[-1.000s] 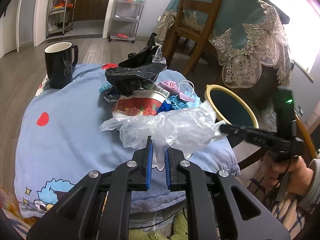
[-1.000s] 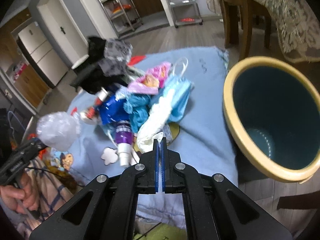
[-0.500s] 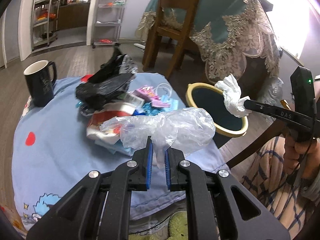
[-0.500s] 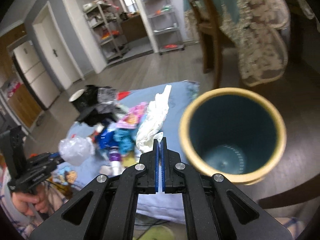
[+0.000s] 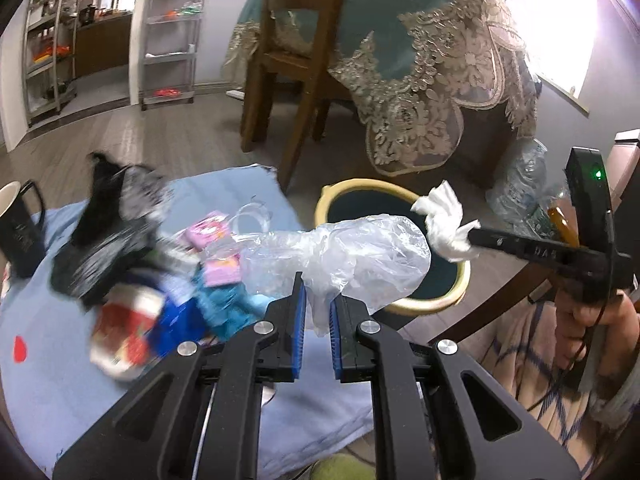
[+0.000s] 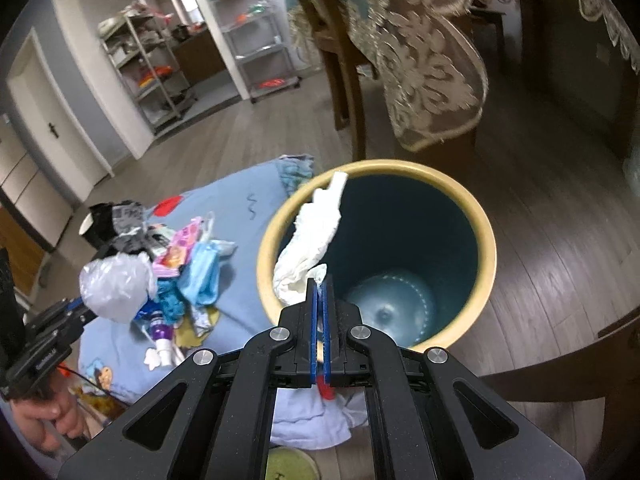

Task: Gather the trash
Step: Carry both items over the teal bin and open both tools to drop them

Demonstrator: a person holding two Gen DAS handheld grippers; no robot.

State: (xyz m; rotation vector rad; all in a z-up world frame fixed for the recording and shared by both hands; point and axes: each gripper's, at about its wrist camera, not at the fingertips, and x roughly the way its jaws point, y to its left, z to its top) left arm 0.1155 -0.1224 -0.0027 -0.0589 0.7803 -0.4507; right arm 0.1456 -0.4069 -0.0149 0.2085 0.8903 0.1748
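My left gripper [image 5: 317,304] is shut on a crumpled clear plastic bag [image 5: 352,256], held above the table's right edge near the bin. My right gripper [image 6: 320,292] is shut on a white crumpled tissue [image 6: 310,240], held over the open mouth of the yellow-rimmed, dark teal bin [image 6: 486,248]. In the left wrist view the tissue [image 5: 446,220] hangs from the right gripper above the bin rim [image 5: 424,304]. A pile of trash [image 5: 168,264] lies on the blue cloth: black bag, pink packets, blue masks, a red and white wrapper.
A black mug [image 5: 18,220] stands at the table's left. A wooden chair [image 5: 296,60] and a lace-covered table [image 5: 432,64] stand behind the bin. Plastic bottles [image 5: 524,188] lie on the floor at right. Metal shelves [image 6: 256,40] stand by the far wall.
Both grippers have moved right toward the bin. The tissue was lifted off the table and now hangs over the bin mouth. The plastic bag travelled along in the left gripper.
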